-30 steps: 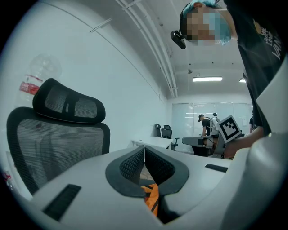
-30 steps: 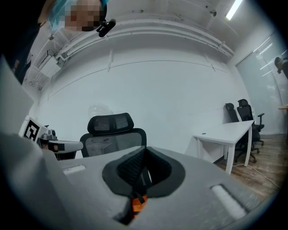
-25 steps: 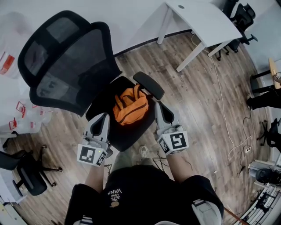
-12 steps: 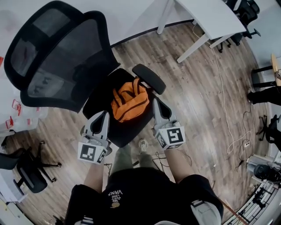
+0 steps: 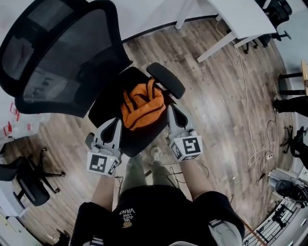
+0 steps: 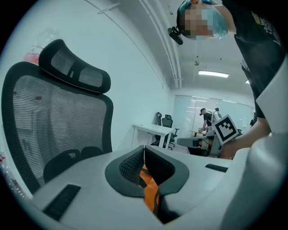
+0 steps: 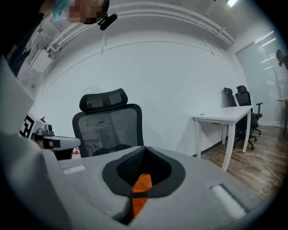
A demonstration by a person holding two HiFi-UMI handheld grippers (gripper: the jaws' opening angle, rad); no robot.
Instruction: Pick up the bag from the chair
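An orange bag point(image 5: 143, 108) with dark straps lies on the seat point(image 5: 107, 106) of a black mesh office chair. My left gripper point(image 5: 115, 123) hovers at the seat's front edge, just left of the bag, jaws shut and empty. My right gripper point(image 5: 172, 111) is beside the bag's right edge, under the armrest point(image 5: 166, 79), also shut. In the left gripper view the pads of my left gripper point(image 6: 144, 150) meet, with orange bag point(image 6: 150, 197) showing through the gap below. My right gripper point(image 7: 144, 152) shows the same, the orange bag point(image 7: 140, 191) beneath its closed pads.
The chair's tall mesh backrest point(image 5: 57, 53) rises behind the seat. A white desk point(image 5: 240, 14) stands at the back right, and a cable point(image 5: 246, 101) trails over the wood floor. Another dark chair point(image 5: 26, 185) sits at the left. My shoes point(image 5: 155, 153) are just before the seat.
Both grippers have edged forward along the sides of the bag, and the chair has drawn closer in the head view. Both jaws have stayed shut.
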